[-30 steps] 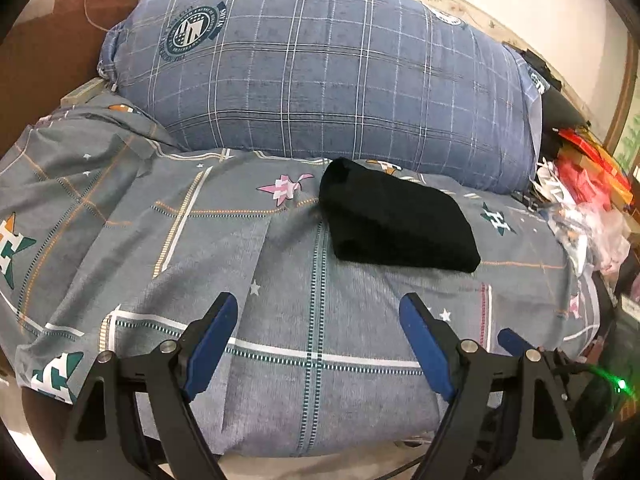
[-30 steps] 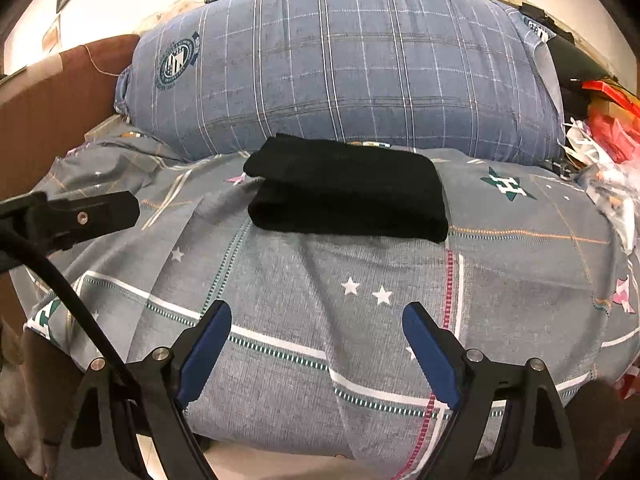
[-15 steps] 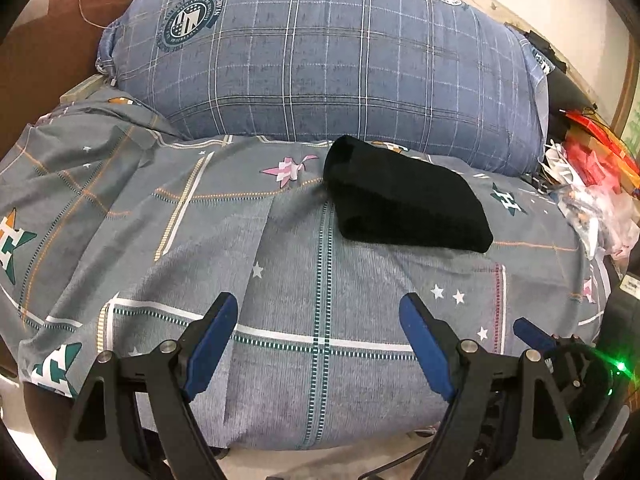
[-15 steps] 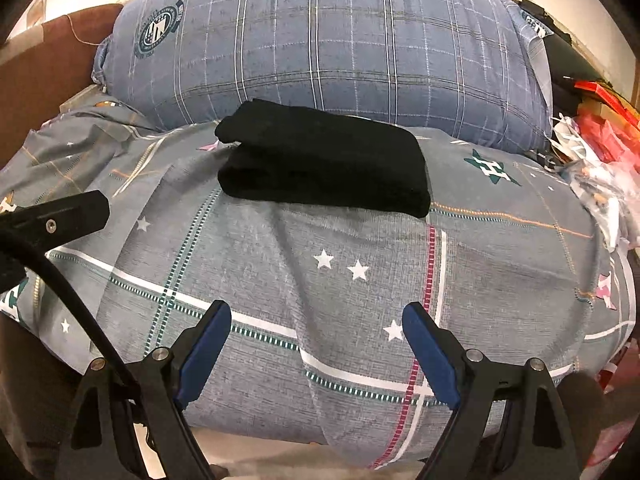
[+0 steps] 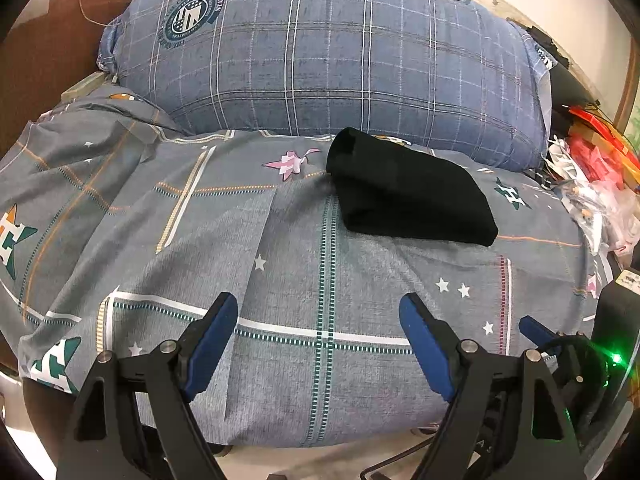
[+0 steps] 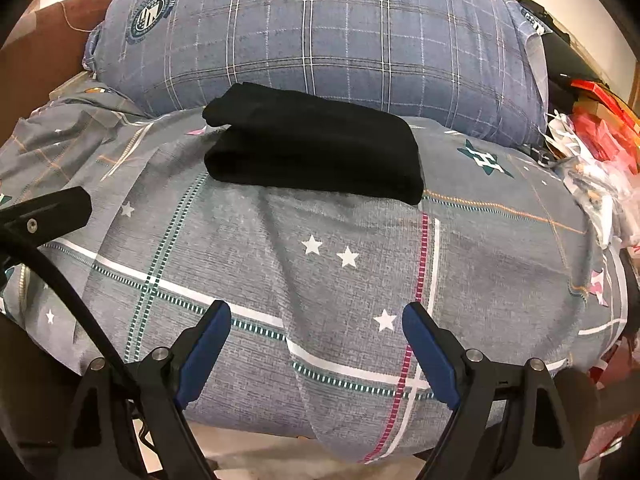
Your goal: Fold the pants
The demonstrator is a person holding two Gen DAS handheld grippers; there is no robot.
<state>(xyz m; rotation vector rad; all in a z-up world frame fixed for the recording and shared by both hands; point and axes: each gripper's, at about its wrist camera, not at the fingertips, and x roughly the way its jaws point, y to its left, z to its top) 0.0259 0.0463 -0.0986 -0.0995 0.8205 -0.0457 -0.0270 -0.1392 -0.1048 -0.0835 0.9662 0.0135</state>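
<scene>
The black pants (image 5: 408,192) lie folded in a compact rectangle on the grey patterned bedsheet (image 5: 280,272), just in front of the big blue plaid pillow (image 5: 332,52). They also show in the right wrist view (image 6: 316,144). My left gripper (image 5: 318,320) is open and empty, well short of the pants near the bed's front edge. My right gripper (image 6: 316,328) is open and empty, also back from the pants. A blue fingertip of the right gripper (image 5: 536,330) shows at the lower right of the left wrist view.
A brown headboard or sofa arm (image 5: 44,52) stands at the left. A heap of red and white bags and packets (image 5: 596,176) crowds the bed's right side. The left gripper's black body and cable (image 6: 44,216) show at the left of the right wrist view.
Both grippers have moved slightly, staying open and empty; the right one has drawn a bit closer to the pants and lower. The folded pants have not moved.
</scene>
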